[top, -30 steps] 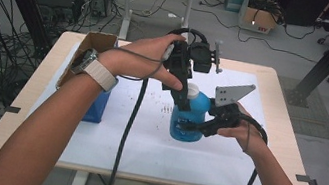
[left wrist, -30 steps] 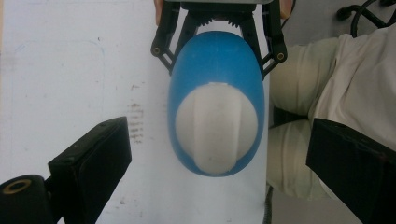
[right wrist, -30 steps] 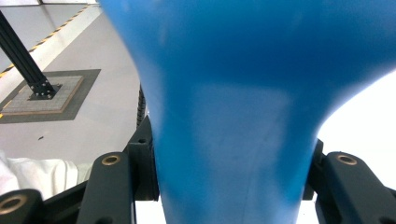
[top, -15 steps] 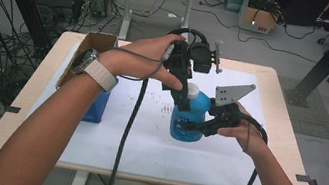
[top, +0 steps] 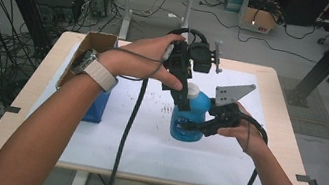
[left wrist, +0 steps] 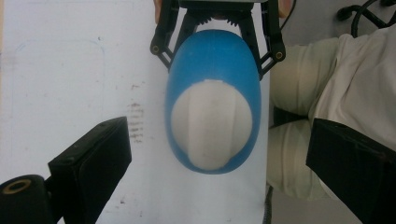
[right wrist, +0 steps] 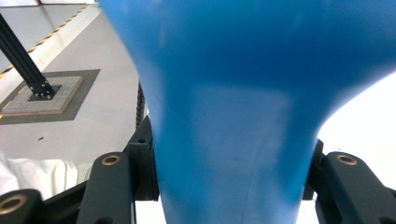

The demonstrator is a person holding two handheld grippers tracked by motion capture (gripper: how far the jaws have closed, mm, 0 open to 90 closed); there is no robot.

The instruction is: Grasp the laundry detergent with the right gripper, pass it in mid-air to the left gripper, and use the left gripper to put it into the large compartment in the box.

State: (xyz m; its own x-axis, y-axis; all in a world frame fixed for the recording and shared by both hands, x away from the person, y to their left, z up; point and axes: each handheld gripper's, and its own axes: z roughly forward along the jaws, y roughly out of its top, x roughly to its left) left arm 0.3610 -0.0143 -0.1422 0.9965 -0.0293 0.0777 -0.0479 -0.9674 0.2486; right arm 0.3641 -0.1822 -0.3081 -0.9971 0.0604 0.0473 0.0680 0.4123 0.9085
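Note:
A blue bottle (top: 189, 119) with a white cap (top: 192, 90) stands upright on the white mat. My right gripper (top: 193, 126) comes in from the right and is shut on the bottle's lower body; the blue bottle (right wrist: 233, 93) sits between its jaws in the right gripper view. My left gripper (top: 183, 97) hangs over the bottle, pointing down. In the left gripper view the jaws stand wide apart on either side of the white cap (left wrist: 211, 121), not touching it, so the left gripper (left wrist: 219, 128) is open. The right gripper (left wrist: 217, 28) shows there clamping the blue bottle (left wrist: 212, 56).
An open cardboard box (top: 93, 45) stands at the table's left rear. A blue block (top: 97, 105) lies beneath my left forearm. The white mat (top: 144, 140) covers most of the wooden table (top: 280, 117). The person's legs (left wrist: 327, 93) are below the near edge.

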